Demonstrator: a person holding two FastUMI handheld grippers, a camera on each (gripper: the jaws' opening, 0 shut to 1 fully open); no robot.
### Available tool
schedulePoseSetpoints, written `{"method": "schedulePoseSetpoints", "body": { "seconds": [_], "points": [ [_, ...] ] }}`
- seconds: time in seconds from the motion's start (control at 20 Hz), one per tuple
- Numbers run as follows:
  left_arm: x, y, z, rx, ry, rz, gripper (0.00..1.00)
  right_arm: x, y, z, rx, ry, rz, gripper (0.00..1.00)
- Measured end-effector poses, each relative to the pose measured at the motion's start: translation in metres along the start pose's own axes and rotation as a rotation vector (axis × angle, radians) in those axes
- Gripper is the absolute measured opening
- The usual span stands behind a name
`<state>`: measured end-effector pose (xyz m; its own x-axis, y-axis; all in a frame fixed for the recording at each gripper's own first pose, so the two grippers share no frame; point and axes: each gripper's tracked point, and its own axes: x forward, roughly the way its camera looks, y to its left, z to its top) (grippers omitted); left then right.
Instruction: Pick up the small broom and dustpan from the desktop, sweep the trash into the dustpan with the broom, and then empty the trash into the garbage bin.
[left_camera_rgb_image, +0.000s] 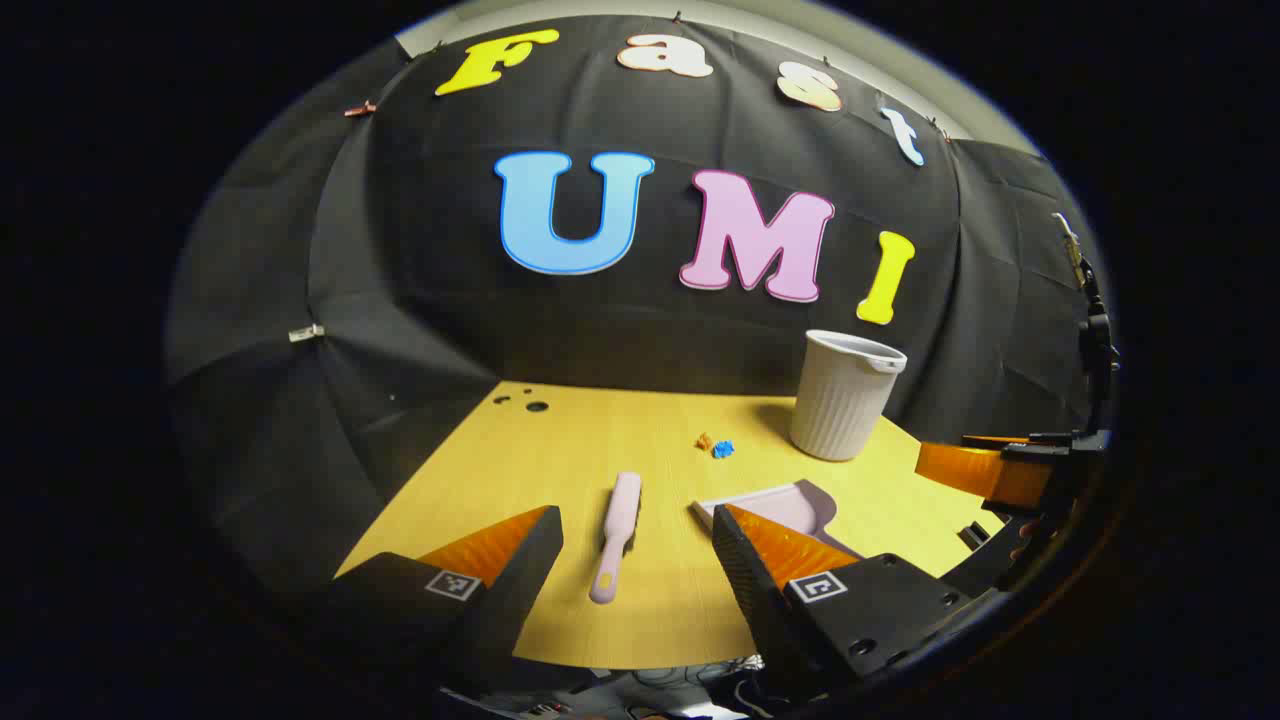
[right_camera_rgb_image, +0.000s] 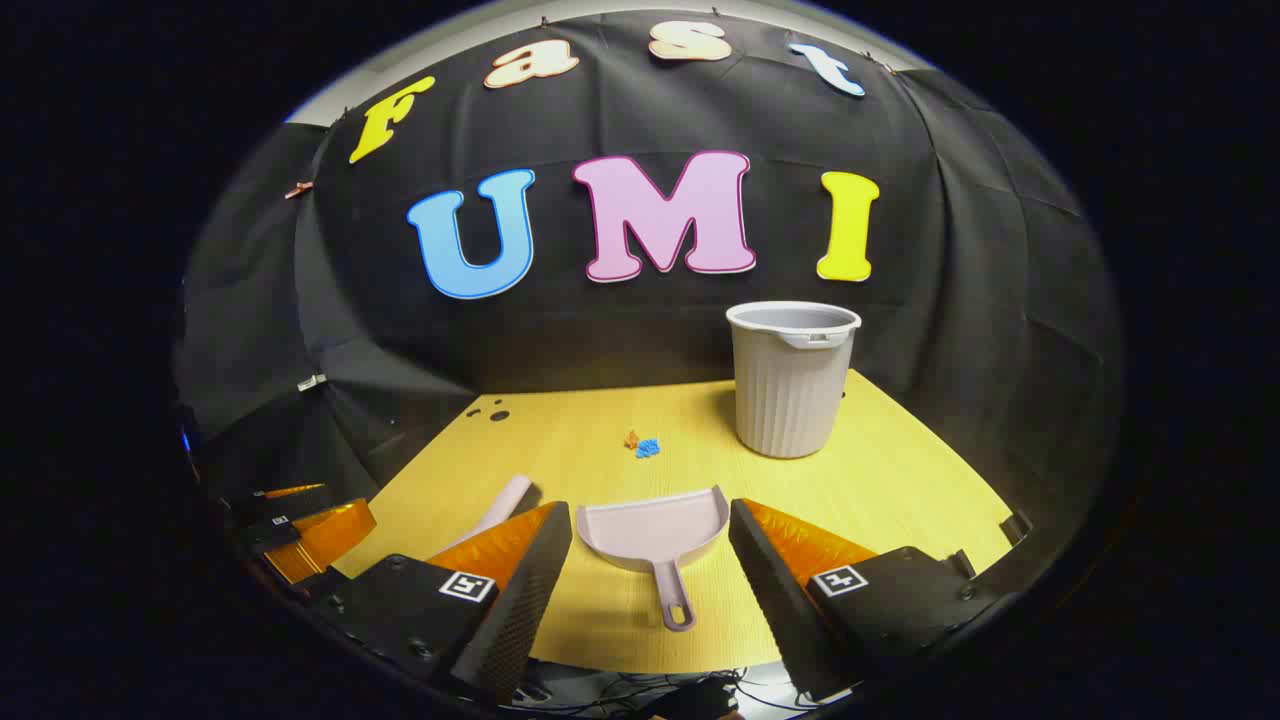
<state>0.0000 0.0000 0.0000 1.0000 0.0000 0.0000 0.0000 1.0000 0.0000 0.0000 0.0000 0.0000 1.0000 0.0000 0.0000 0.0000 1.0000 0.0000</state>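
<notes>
**Lining up both grippers over the broom and dustpan**

Hovering above the near edge of the desk (right_camera_rgb_image: 900, 470), both grippers are sitting with their jaws wide apart and nothing between them. The left gripper (left_camera_rgb_image: 635, 545) is looking straight down the length of the broom (left_camera_rgb_image: 617, 535), which is lying flat on the desk with its handle end pointing toward the camera. The right gripper (right_camera_rgb_image: 650, 545) is framing the dustpan (right_camera_rgb_image: 655, 535), whose handle is also pointing back toward the jaws and whose open mouth is facing the trash (right_camera_rgb_image: 643, 445), two small scraps lying close together farther up the desk. The garbage bin (right_camera_rgb_image: 792, 380) is standing upright beyond them, toward the right.

Judging by this, the step in hand is the pickup, and it is looking well set up. Each gripper should be coming down squarely on its handle, gripping across the narrow width rather than along it, low enough that the jaws are closing on the handle and not skidding over it. Taking the broom near the handle end would be leaving the bristle end free to sweep. Keeping the dustpan level and its mouth aimed at the scraps would be saving a turn later.
</notes>
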Motion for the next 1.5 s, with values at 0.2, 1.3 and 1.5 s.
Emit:
{"method": "schedulePoseSetpoints", "body": {
  "seconds": [0.2, 1.3, 1.5],
  "points": [
    [0.001, 0.002, -0.017, -0.014, 0.058, -0.007, 0.96, -0.001, 0.001, -0.002, -0.009, 0.046, -0.006, 0.99],
    [0.121, 0.036, -0.075, 0.104, 0.435, -0.032, 0.96, 0.039, 0.006, -0.076, -0.015, 0.263, 0.017, 0.99],
    [0.159, 0.037, -0.109, 0.093, 0.611, -0.061, 0.96, 0.048, -0.01, -0.086, -0.024, 0.285, -0.016, 0.99]
  ]
}}
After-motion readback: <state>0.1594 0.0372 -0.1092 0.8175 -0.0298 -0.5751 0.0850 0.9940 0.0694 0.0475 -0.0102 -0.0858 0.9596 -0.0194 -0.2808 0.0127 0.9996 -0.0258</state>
